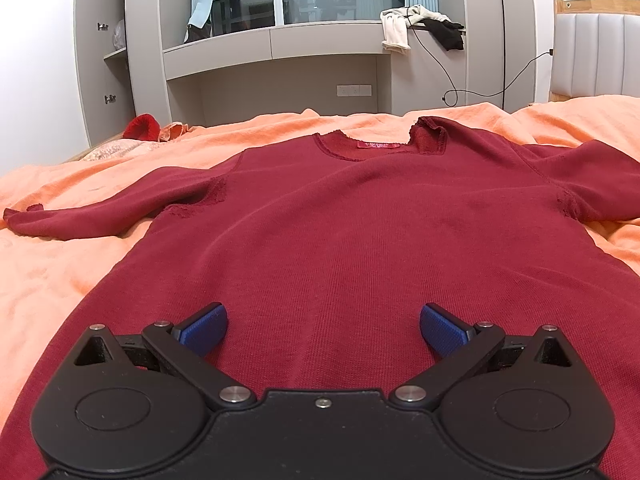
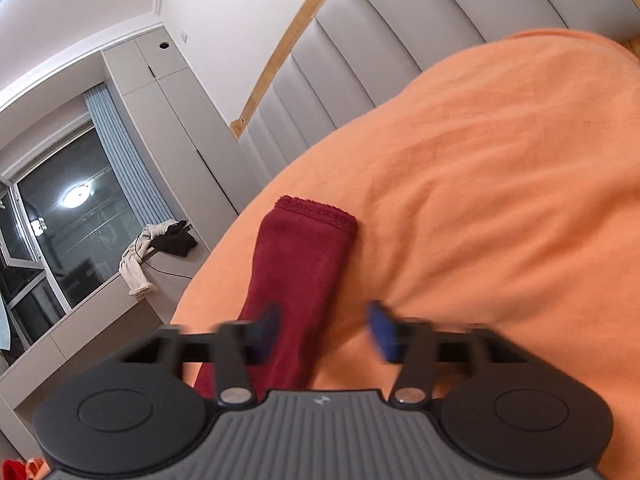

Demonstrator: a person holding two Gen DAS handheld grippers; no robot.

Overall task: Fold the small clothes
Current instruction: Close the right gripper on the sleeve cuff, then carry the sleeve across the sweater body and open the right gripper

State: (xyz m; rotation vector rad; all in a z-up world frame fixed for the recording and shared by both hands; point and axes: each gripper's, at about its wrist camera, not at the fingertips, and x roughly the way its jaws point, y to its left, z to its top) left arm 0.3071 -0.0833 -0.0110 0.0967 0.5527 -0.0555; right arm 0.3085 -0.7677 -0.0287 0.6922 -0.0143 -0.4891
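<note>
A dark red knit shirt point(image 1: 340, 232) lies spread flat, front up, on the orange bedsheet point(image 1: 60, 272), collar away from me, both sleeves out to the sides. My left gripper point(image 1: 323, 330) hovers over the shirt's lower body, open wide and empty. In the right wrist view one red sleeve point(image 2: 304, 272) lies on the orange sheet point(image 2: 500, 200), cuff pointing away. My right gripper point(image 2: 324, 332) is open above the sleeve; its left finger is over the sleeve, its right finger over the sheet. That view is blurred by motion.
A grey padded headboard point(image 2: 360, 72) stands past the sheet. A grey window desk point(image 1: 272, 44) carries white and black clothes point(image 1: 420, 26) and a cable. Red and pink fabric point(image 1: 144, 128) lies at the bed's far left.
</note>
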